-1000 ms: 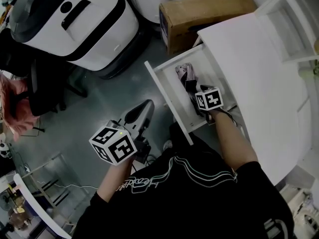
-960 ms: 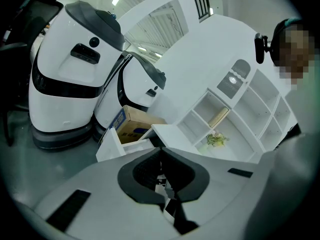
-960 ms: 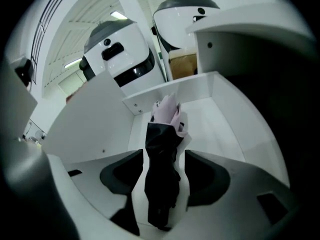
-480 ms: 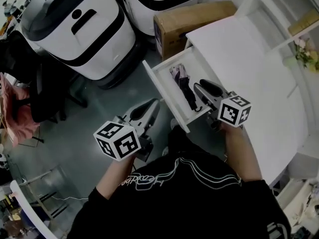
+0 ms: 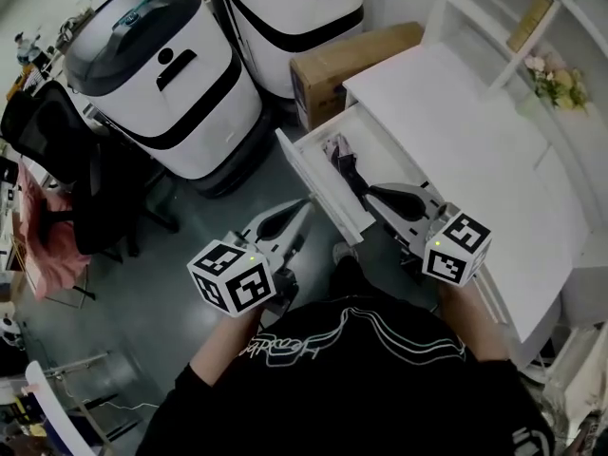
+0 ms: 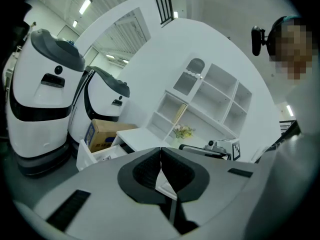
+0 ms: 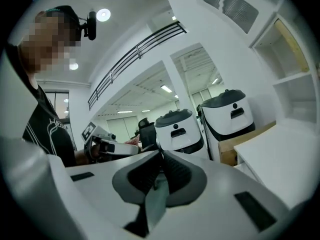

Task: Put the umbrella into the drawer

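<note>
Right gripper (image 5: 375,192) has its jaws pressed together on nothing, held over the near end of the open drawer (image 5: 318,193). Left gripper (image 5: 299,211), jaws likewise together and empty, hangs beside the drawer front. Inside the drawer lies the folded umbrella (image 5: 344,160), apart from both

The right white-and-black two-jaw gripper (image 5: 375,193), a second ago down in the open white drawer (image 5: 318,190) at the folded dark umbrella (image 5: 347,162), has lifted clear, and its jaws have closed empty. The left gripper (image 5: 302,207) has risen nearer the drawer's front.
</note>
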`<state>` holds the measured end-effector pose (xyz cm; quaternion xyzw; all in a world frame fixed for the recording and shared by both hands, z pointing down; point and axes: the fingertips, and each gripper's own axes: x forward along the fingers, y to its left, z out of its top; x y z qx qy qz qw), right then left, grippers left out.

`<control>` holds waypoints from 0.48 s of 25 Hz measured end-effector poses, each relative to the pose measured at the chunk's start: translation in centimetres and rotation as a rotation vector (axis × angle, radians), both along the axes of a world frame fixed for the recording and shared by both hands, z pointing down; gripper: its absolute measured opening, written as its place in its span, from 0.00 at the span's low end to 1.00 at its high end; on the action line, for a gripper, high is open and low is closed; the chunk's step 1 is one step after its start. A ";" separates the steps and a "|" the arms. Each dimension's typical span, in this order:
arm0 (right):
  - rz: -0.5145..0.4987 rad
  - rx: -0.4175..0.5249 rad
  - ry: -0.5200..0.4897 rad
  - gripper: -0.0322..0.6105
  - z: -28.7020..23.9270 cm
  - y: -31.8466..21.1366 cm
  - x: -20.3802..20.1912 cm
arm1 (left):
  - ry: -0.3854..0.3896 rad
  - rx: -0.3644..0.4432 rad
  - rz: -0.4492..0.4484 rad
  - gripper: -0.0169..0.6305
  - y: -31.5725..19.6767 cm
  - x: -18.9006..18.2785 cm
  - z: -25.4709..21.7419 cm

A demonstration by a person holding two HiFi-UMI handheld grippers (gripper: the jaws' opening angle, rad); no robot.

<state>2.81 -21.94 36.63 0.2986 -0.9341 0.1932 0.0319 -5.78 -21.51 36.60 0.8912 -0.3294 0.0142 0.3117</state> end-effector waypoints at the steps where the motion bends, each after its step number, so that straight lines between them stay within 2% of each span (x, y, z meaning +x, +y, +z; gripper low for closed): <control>1: -0.002 -0.001 -0.015 0.14 -0.5 0.8 -0.3 | -0.002 0.014 0.008 0.06 0.7 0.2 -0.4; 6: 0.036 -0.013 -0.029 0.13 -1.0 3.0 -0.8 | -0.025 0.079 0.066 0.06 3.3 1.7 -2.0; 12: 0.078 -0.006 -0.030 0.12 -1.6 4.4 0.0 | -0.021 0.102 0.071 0.06 5.0 2.1 -3.4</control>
